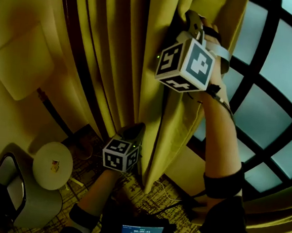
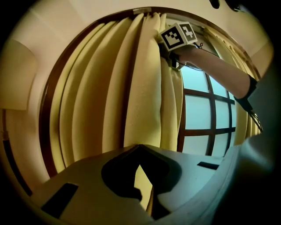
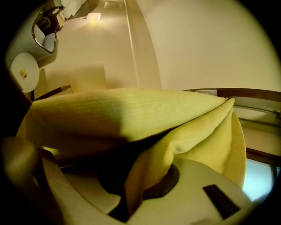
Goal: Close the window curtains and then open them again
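The yellow curtain hangs in thick folds at the left side of the window and leaves its pale panes and dark bars uncovered. The right claw is raised high at the curtain's free edge. Its jaws stand narrow and pinch a bunch of the cloth, which fills most of the right gripper view. The right forearm crosses in front of the glass. The left claw is much lower, against a front fold of the same curtain. Its jaws are together, and a thin strip of yellow cloth shows in the slit between them. Below, on the patterned carpet, a small round white worktop stands near the cream wall, and it carries one small thing that I cannot identify. A thin white cable lies on the carpet under the window. A small lit screen shows at the bottom edge.
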A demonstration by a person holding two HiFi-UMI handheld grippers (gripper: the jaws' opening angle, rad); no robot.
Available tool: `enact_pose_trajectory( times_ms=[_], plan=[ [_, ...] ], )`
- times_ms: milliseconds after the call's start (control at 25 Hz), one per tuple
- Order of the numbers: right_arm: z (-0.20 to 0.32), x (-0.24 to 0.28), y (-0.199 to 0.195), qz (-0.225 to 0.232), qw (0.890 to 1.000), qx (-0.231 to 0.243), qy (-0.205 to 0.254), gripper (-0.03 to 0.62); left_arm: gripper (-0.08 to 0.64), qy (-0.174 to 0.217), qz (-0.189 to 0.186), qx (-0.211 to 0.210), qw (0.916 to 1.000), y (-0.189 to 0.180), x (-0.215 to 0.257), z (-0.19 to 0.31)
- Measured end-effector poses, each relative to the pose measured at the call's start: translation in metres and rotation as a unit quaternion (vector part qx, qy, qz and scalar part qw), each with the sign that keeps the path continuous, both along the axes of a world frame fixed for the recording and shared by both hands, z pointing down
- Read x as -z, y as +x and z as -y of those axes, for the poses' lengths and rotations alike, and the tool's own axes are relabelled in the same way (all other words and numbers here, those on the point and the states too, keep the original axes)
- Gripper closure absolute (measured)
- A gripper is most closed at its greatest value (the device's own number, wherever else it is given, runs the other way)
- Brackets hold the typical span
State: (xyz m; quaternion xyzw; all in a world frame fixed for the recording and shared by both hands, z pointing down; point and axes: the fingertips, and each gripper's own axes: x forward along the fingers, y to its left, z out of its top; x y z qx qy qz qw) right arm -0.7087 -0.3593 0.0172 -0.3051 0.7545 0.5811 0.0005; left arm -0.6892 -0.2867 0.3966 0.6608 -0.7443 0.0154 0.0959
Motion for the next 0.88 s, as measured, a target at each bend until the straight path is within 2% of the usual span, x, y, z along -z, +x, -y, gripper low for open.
enact_pose_trajectory(
  times_ms=[200, 360, 880],
  plan=[
    [-0.004, 0.002, -0.020, 0.015, 1.000, -0.014, 0.011, 0.560, 0.555, 0.012, 0.006, -0.002, 0.9999, -0.028, -0.004, -0.005],
    [-0.001, 0.003, -0.050, 0.009, 1.000, -0.028, 0.012, 0.560, 0.555, 0.012, 0.002, -0.007, 0.9999, -0.061, -0.004, -0.008],
    [0.005, -0.005, -0.202, -0.017, 0.999, -0.041, 0.011, 0.560, 0.555, 0.017, -0.015, -0.008, 0.9997, -0.199, -0.003, -0.010]
  ],
)
